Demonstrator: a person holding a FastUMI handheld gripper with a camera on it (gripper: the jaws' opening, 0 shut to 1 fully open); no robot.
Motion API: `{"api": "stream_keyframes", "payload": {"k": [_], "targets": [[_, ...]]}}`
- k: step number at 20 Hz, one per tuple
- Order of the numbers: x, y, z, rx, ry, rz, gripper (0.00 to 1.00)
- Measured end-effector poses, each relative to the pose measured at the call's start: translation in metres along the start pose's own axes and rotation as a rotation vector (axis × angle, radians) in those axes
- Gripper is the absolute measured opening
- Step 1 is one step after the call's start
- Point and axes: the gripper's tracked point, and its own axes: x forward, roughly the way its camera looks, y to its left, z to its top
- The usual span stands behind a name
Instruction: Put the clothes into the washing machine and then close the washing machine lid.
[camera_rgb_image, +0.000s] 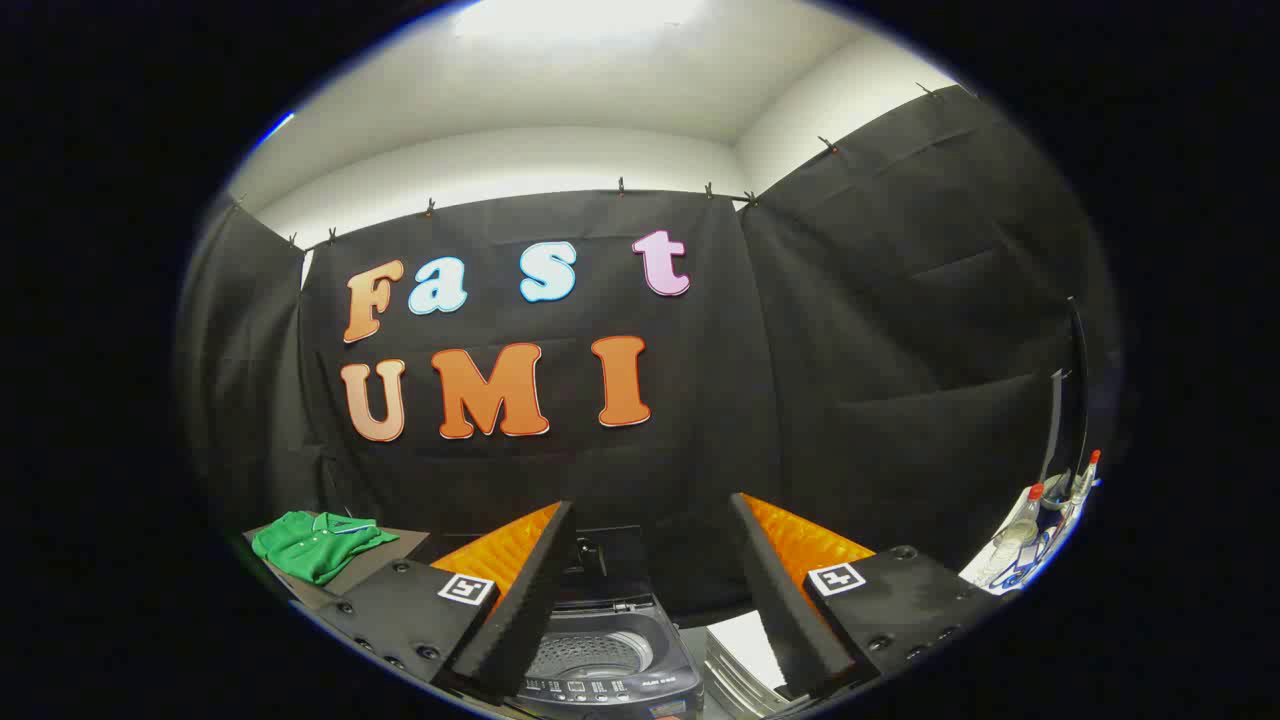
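Jaws wide and empty over the open washing machine (600, 655); green polo shirt (318, 543) lies untouched at the table's (385, 556) far left corner, so my gripper (645, 590) likely must swing left for it.

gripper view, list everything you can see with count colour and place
shirt: 1, green with a white-trimmed collar, lying on the table beyond the left finger
table: 1, dark, under the shirt
washer: 1, dark grey, lid up, drum open, between the fingers and just ahead of them
white stack: 1, white, right of the washer; cannot tell what it is
bottles: 2, clear with red caps, on a white surface beyond the right finger
fingers: 2, black pads on orange backs, spread wide apart, holding nothing
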Motion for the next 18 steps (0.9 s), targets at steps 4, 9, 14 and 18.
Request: {"api": "stream_keyframes", "payload": {"k": [4, 9, 14, 18], "targets": [[0.009, 0.004, -0.004, -0.029, 0.013, 0.008, 0.98], [0.023, 0.011, -0.013, -0.033, 0.027, 0.024, 0.98], [0.036, 0.013, -0.014, -0.029, 0.033, 0.052, 0.98], [0.038, 0.008, -0.012, -0.042, 0.027, 0.051, 0.98]]}}
